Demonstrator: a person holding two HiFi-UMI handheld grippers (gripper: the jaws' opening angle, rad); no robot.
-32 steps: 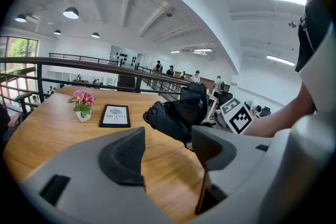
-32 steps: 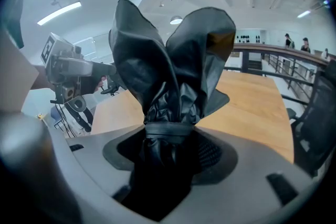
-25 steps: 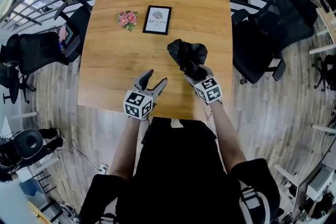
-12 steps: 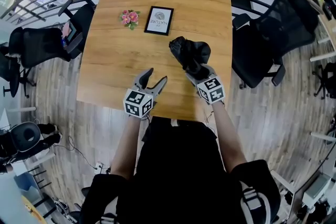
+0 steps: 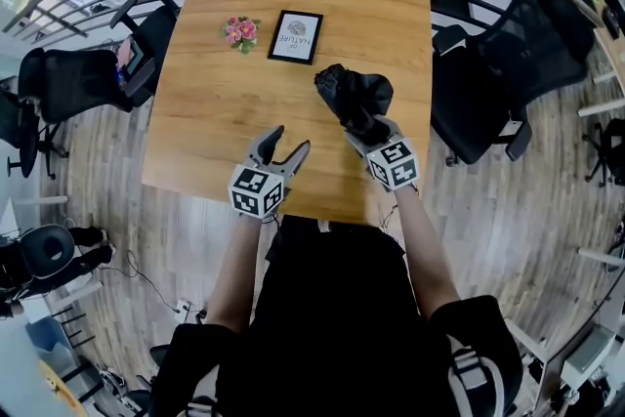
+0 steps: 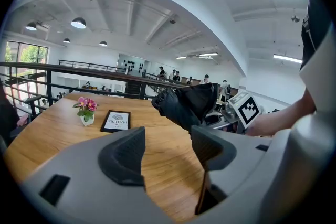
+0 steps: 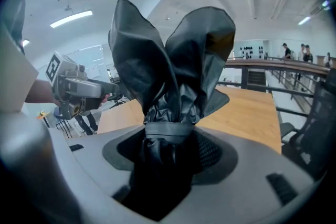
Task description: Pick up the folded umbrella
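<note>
Umbrella (image 5: 354, 95), black and folded, sits clamped in the right gripper (image 5: 363, 127). The right gripper view shows the jaws closed on the bundle just below its wrap strap, with loose folds of the folded umbrella (image 7: 173, 76) fanning out above the right gripper (image 7: 168, 149). In the head view the umbrella lies at about 3 o'clock from the centre of the wooden surface (image 5: 225, 103), and its free end points away from the person toward 11 o'clock. From the left gripper view the umbrella (image 6: 186, 105) appears to be lifted clear of the wood, tilted up, with the surface showing beneath it.

The left gripper (image 5: 291, 142) hovers near the person's edge of the surface, at about 6 o'clock from the centre. In its own view the jaws of the left gripper (image 6: 168, 147) stand apart with only bare wood between them.

A small framed card (image 5: 296, 37) lies at 12 o'clock from the centre, and a pot of pink flowers (image 5: 238, 31) stands just beside it at its 9 o'clock. Both also show in the left gripper view, the card (image 6: 116, 120) lying flat and the flowers (image 6: 86, 109) standing upright. A black office chair (image 5: 508, 73) stands off the surface at 3 o'clock.
</note>
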